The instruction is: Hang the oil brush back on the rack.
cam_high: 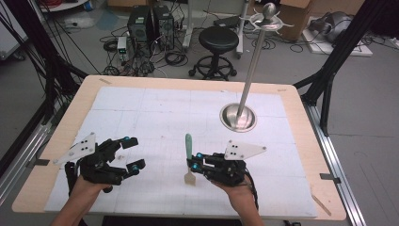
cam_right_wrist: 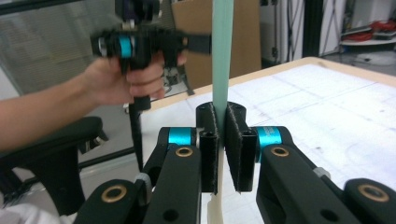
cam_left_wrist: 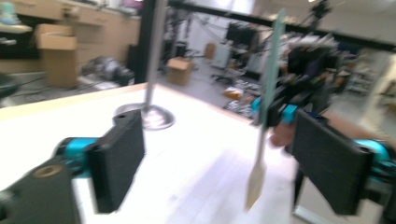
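A: Any lettering to log? Labels, brands, numbers?

B: None legible in any of the three views. The white gridded sheet on the tabletop [cam_high: 155, 113] carries faint ruled lines and pencil-like marks, but nothing that reads as a word or figure.

A: The brown cardboard boxes [cam_left_wrist: 55, 53] in the background?

B: Plain faces, too blurred to tell any print.

A: The black computer towers on the floor [cam_high: 149, 26]?

B: Too small to make out a badge or sticker.
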`<state>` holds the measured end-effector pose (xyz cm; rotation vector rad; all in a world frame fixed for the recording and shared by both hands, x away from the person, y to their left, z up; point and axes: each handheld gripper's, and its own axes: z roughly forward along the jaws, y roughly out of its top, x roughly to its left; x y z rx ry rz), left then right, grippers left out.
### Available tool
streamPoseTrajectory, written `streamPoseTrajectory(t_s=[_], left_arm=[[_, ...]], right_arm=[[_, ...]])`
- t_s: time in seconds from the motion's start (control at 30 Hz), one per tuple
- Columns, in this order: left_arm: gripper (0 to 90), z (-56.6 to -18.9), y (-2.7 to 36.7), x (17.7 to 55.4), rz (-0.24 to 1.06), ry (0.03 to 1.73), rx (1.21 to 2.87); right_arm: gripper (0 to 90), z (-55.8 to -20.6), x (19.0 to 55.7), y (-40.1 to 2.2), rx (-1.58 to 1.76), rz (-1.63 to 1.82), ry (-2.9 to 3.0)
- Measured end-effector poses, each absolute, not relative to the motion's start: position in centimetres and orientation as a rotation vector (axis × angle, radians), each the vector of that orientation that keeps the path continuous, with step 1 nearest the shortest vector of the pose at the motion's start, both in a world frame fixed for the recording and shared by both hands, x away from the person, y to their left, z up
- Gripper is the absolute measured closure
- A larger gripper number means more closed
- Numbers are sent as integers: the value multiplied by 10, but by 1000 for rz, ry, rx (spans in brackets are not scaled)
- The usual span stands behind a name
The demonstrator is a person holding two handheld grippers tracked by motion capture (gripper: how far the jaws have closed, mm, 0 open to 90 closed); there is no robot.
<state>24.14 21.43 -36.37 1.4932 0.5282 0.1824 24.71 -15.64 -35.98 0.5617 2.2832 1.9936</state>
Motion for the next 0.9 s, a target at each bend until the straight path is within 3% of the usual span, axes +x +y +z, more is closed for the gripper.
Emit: streamPoseTrajectory(t_s=[0.37, 0.9], left_arm=[[177, -386, 229, 241, 312, 565, 1492], [180, -396, 241, 244, 325, 616, 1504]], right_arm=[[841, -343, 269, -180, 687, 1937, 2173], [841, -292, 311, -196, 782, 1803, 2065]])
